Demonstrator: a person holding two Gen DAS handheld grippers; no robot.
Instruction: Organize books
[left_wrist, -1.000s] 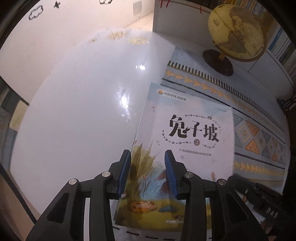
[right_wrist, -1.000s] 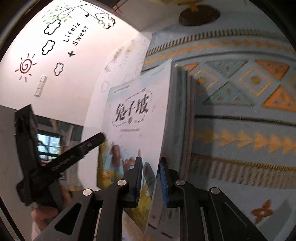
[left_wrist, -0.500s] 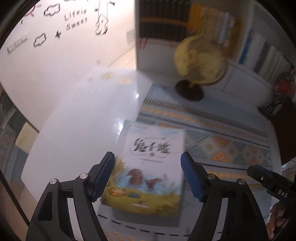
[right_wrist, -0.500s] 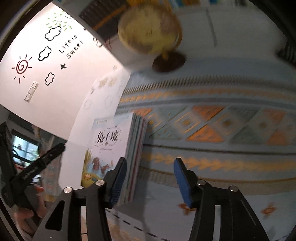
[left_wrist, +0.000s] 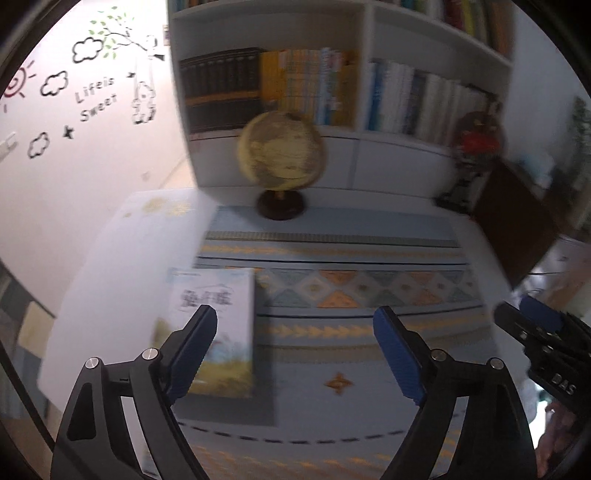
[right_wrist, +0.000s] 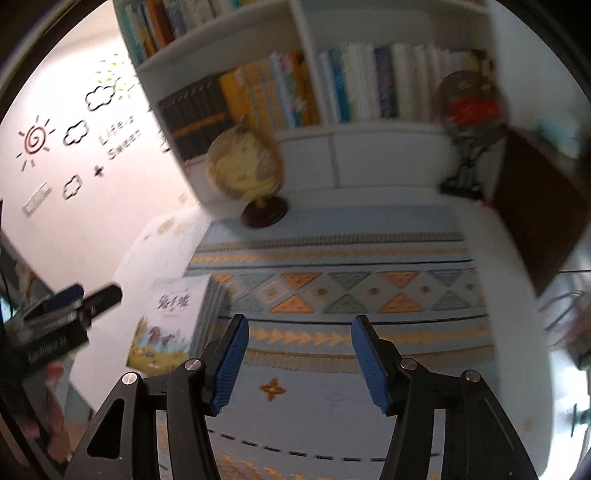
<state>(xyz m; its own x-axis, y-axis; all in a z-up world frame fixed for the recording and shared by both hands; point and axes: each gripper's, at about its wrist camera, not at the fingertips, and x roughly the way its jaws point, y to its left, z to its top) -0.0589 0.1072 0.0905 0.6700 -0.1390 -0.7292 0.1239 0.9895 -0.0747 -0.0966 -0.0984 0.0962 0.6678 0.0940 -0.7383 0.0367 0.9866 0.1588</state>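
Left wrist view. The left gripper (left_wrist: 295, 328) has its jaws opening, with nothing between them — only patterned cloth shows in the gap. The stack of books (left_wrist: 216, 325) lies flat on the table runner (left_wrist: 369, 295), near its left end, cover up; the top cover carries a title and a meadow drawing. The stack sits below and behind the left blue pad, apart from it. Farther back stand a globe (left_wrist: 281, 158) and a bookshelf (left_wrist: 362, 74) already full of upright volumes. The right gripper (left_wrist: 535, 328) enters at the right edge.

Right wrist view. The right gripper (right_wrist: 297, 354) likewise has its jaws opening and empty, over bare runner. The stack of books lies well to the left of its fingers, edges roughly flush; several spines show beneath the top cover. The left gripper appears at the far left, beside the stack.

Progress, as a judgement — the books look gathered and squared into one pile, with both tools clear of it. No other loose book shows on the table, so little seems left.
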